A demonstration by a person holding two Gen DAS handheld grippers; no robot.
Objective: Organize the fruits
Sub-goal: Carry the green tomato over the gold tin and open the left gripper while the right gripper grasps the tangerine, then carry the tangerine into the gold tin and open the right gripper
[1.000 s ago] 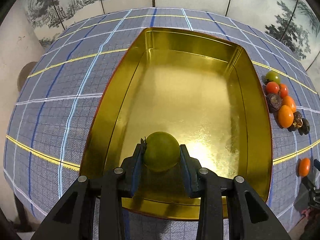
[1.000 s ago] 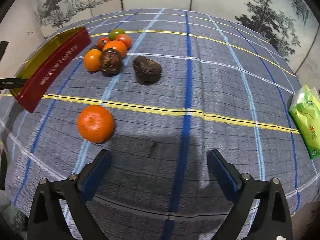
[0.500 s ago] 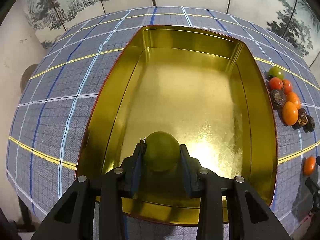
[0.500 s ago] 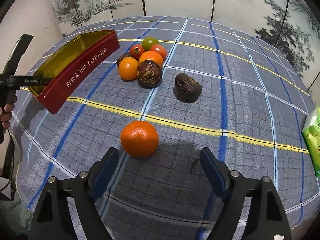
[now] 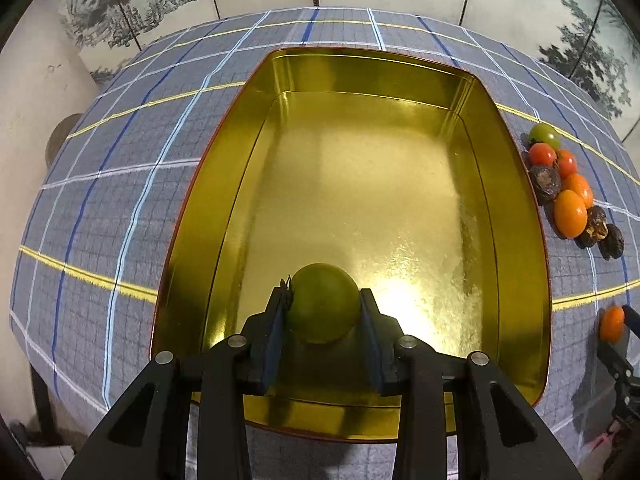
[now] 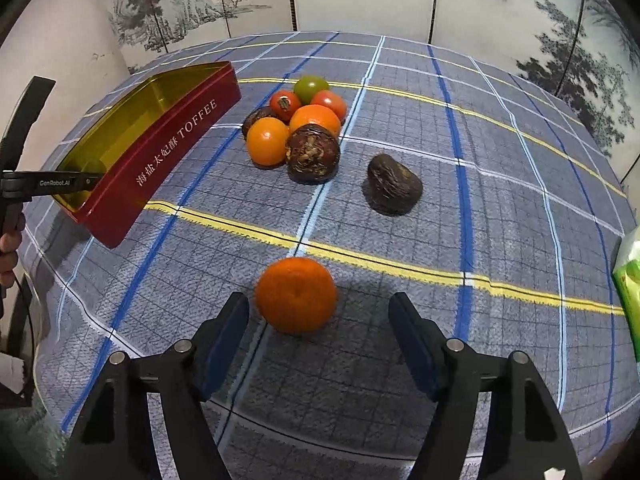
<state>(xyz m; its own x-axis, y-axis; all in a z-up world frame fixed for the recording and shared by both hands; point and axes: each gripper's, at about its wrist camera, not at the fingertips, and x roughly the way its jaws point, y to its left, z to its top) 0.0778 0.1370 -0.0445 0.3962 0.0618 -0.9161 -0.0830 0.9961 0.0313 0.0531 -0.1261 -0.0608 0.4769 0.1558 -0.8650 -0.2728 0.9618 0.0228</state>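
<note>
Two steps run at once. The left gripper (image 5: pixel 323 312) is clamped on a green fruit (image 5: pixel 322 307), both pads pressed to its sides, held low over the near end of the gold tin (image 5: pixel 516 208). The tin is otherwise bare inside (its outer wall is red, lettered "TOFFEE", as the right wrist view shows). I judge this fruit to be at the point of release: the next move calls for the jaws to part so that it settles on the tin floor and does not roll far.

The right gripper (image 6: pixel 320 320) is going for the lone mandarin (image 6: pixel 296 294) on the checked tablecloth (image 6: pixel 500 184). Its jaws are closing, with the mandarin partly between the fingertips but nearer the left pad; neither pad touches it yet, and a clear gap shows on the right side. The fruit sits just ahead of the pad tips, so I judge the gripper needs to advance a little and centre itself before the pinch, or the left pad will nudge the fruit sideways.

The remaining pile (image 6: pixel 298 128), oranges, red and green tomatoes and dark wrinkled fruits, lies just beside the tin's long wall. One dark fruit (image 6: pixel 394 190) sits apart, between pile and mandarin.
</note>
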